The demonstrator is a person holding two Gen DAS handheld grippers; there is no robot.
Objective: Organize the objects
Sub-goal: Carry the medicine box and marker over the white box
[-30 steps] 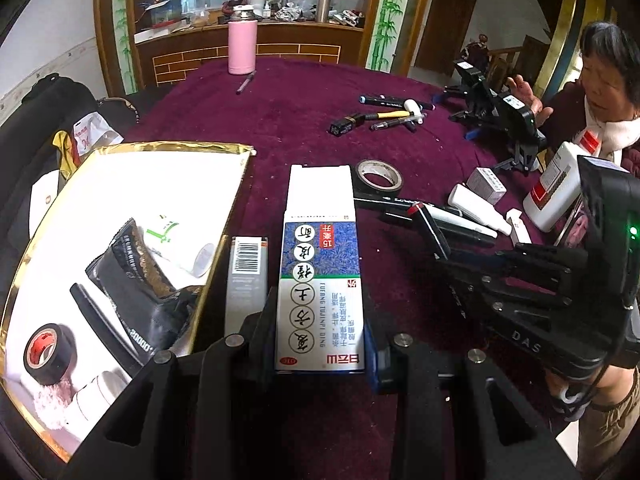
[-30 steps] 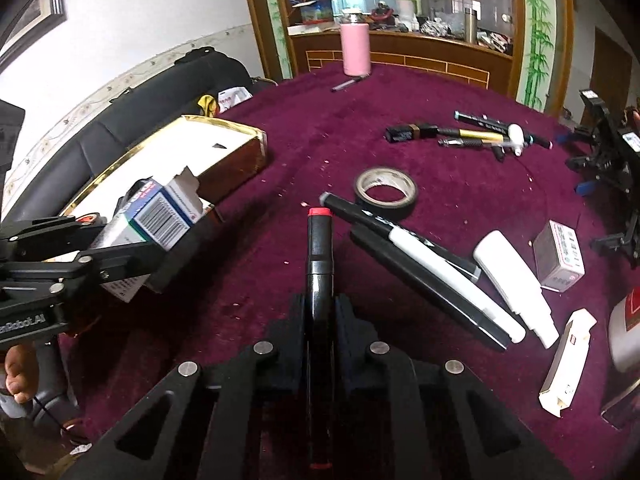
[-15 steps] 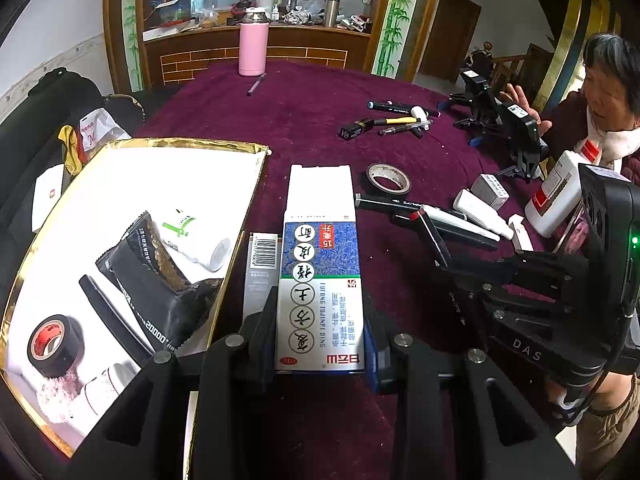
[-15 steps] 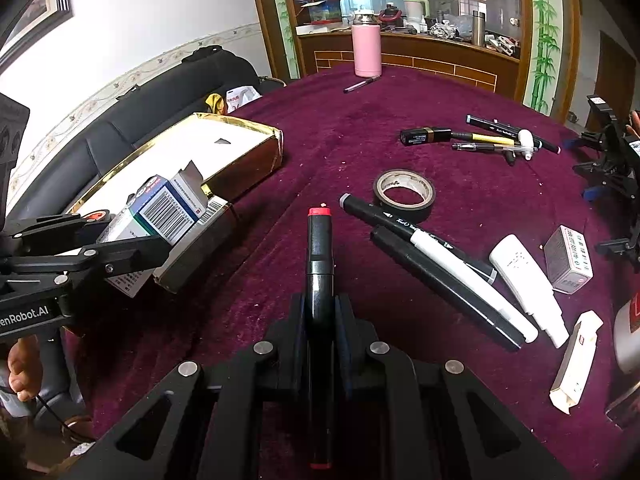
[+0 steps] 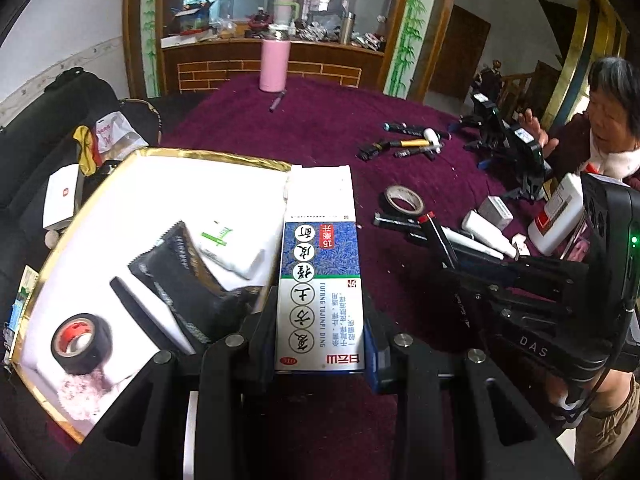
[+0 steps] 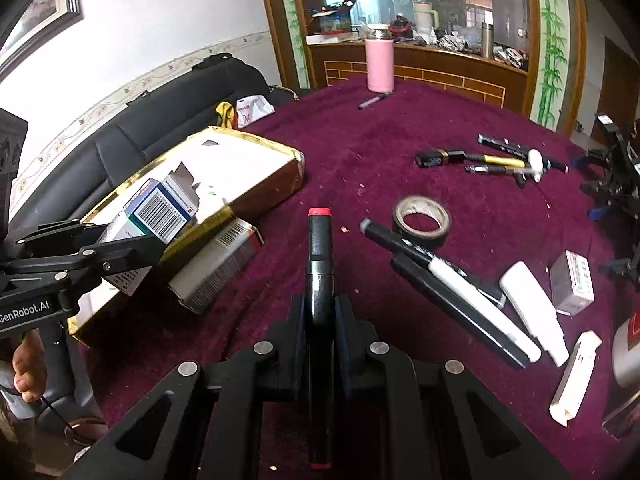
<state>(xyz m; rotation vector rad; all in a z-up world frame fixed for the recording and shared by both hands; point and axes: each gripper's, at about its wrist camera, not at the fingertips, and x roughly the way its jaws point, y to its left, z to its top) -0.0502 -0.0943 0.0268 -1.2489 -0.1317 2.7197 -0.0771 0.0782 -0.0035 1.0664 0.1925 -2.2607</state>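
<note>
My left gripper (image 5: 320, 336) is shut on a blue-and-white medicine box (image 5: 320, 272), held above the right rim of the gold-edged box (image 5: 208, 155). Inside that box lie a black tape roll (image 5: 80, 342), a black pouch (image 5: 184, 280) and a white tube (image 5: 228, 248). The right wrist view shows the left gripper (image 6: 120, 250) at the left, holding the medicine box (image 6: 160, 210) over the gold-edged box (image 6: 260, 196). My right gripper (image 6: 320, 312) is shut on a black marker with red ends (image 6: 319, 248), above the purple tablecloth.
A barcoded carton (image 6: 216, 264) lies against the gold-edged box. A tape ring (image 6: 422, 216), long markers (image 6: 440, 270), a white tube (image 6: 532, 304), small cartons (image 6: 572, 280) and pens (image 6: 488, 158) lie to the right. A pink flask (image 6: 380, 64) stands far back. A person (image 5: 612, 120) sits at the right.
My left gripper has carried the medicine box leftward, from beside the gold-edged box to over its right rim. The right gripper has kept the marker nearly still.
</note>
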